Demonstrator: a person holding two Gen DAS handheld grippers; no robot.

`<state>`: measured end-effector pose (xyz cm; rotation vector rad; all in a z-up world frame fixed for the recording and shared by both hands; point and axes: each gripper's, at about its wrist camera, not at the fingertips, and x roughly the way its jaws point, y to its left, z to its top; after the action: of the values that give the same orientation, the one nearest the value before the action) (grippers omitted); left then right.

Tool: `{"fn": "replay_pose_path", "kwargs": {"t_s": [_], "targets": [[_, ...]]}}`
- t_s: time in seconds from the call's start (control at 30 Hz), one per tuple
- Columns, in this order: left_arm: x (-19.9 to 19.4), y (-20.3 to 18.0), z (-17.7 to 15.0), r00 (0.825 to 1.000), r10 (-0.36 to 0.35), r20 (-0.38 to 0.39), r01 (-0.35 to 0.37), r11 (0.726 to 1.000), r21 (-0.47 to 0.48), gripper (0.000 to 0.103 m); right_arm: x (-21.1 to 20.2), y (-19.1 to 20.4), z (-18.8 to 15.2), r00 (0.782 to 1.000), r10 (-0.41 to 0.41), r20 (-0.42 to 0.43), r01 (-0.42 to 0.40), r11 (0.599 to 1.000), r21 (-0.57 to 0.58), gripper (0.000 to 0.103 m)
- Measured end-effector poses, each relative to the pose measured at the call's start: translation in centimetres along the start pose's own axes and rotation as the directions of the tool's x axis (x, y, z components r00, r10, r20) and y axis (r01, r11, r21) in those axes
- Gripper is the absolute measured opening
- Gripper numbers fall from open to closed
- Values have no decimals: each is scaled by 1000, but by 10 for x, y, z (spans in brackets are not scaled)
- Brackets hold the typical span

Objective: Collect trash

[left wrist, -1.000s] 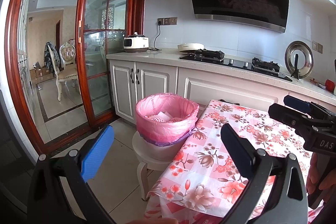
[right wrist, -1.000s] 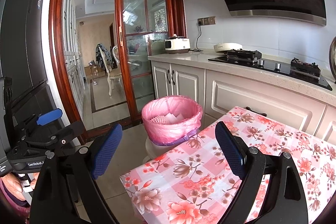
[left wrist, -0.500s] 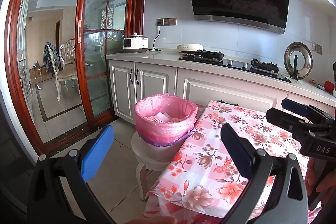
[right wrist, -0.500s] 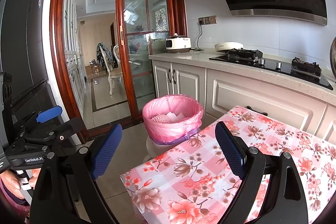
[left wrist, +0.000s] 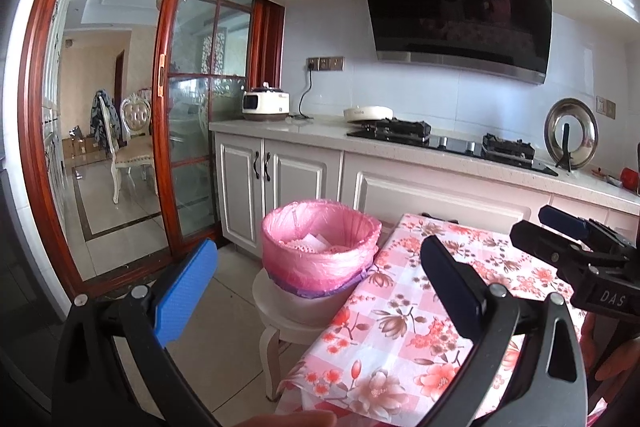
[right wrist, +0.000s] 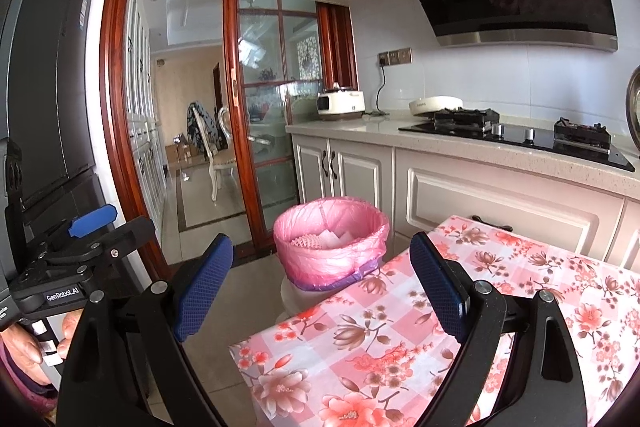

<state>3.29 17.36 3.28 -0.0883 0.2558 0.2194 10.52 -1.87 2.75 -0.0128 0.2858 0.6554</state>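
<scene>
left wrist: my left gripper [left wrist: 316,291] gapes empty; lined bin [left wrist: 320,247] at centre, table [left wrist: 400,347] lower right | right wrist: right gripper [right wrist: 320,285] wide, empty | change: nothing moved; bin holds trash, collecting seems finished

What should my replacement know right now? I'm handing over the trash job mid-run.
Left hand-held gripper: open, empty.
Right hand-held gripper: open, empty.
Bin with pink liner sits on a white stool at the table's corner; crumpled paper lies inside.
Done: some trash is binned.
Left: no loose trash shows on the visible tablecloth; check the parts out of view before stopping.
</scene>
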Motion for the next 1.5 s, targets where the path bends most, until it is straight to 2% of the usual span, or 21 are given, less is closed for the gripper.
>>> {"fn": "replay_pose_path", "kwargs": {"t_s": [0.13, 0.33, 0.6, 1.1, 1.5], "targets": [[5, -3, -12, 1000, 3, 26, -4, 1000, 3, 98, -1, 0, -8, 999, 3, 33, -3, 1000, -12, 85], [9, -6, -28, 999, 13, 53, -13, 1000, 1, 98, 5, -2, -17, 999, 14, 39, -13, 1000, -7, 85], [12, -6, -35, 999, -6, 48, 6, 1000, -3, 98, 12, -2, -26, 1000, 18, 22, -17, 1000, -19, 85], [13, -7, -39, 999, 2, 46, -2, 1000, -4, 98, 10, -2, -28, 1000, 15, 21, -15, 1000, -18, 85], [14, -1, -42, 1000, 14, 18, -13, 999, -51, 98, 11, 0, -31, 1000, 18, 12, -18, 1000, -18, 85]]}}
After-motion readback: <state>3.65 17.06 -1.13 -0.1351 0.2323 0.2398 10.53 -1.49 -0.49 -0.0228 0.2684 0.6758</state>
